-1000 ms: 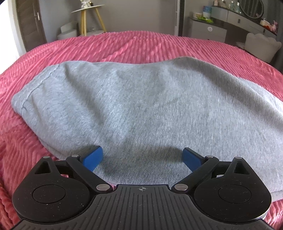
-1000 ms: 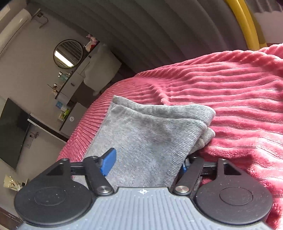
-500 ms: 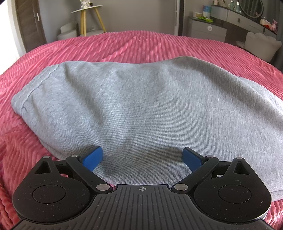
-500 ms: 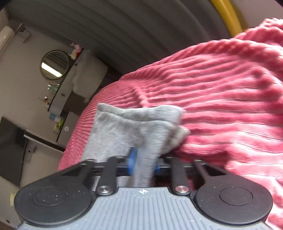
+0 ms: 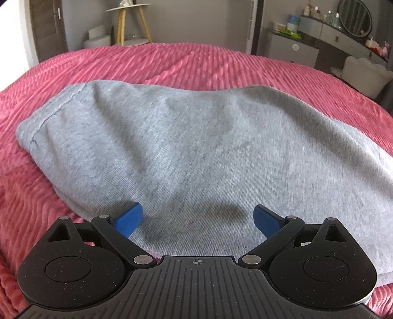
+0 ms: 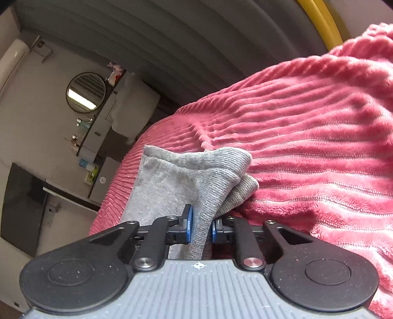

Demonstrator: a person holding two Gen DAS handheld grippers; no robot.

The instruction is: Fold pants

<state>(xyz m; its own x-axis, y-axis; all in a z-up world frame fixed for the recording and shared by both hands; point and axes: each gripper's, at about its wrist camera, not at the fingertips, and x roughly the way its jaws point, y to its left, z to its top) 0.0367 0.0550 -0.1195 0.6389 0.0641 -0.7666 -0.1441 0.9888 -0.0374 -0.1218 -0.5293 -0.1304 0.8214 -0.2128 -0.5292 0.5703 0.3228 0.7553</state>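
Grey pants (image 5: 196, 147) lie spread across a pink ribbed bedspread (image 5: 196, 61). In the left wrist view my left gripper (image 5: 199, 216) stands open low over the near edge of the cloth, its blue pads wide apart with nothing pinched. In the right wrist view the ribbed cuff end of the pants (image 6: 184, 176) bunches up between the blue pads of my right gripper (image 6: 200, 228). Those pads press on the cloth from both sides, and the jaws are opening a trifle. The bedspread (image 6: 307, 147) rises behind the cuff.
Beyond the bed stand a small table with yellow legs (image 5: 127, 22), a grey dresser (image 5: 319, 41) and a white chair (image 5: 363, 73). The right wrist view shows a round mirror (image 6: 86, 92), a dark screen (image 6: 22, 208) and a yellow pipe (image 6: 319, 19).
My right gripper went from wide open around the cuff to shut on it, and the cuff has bunched and lifted slightly. The left gripper has stayed put and open.
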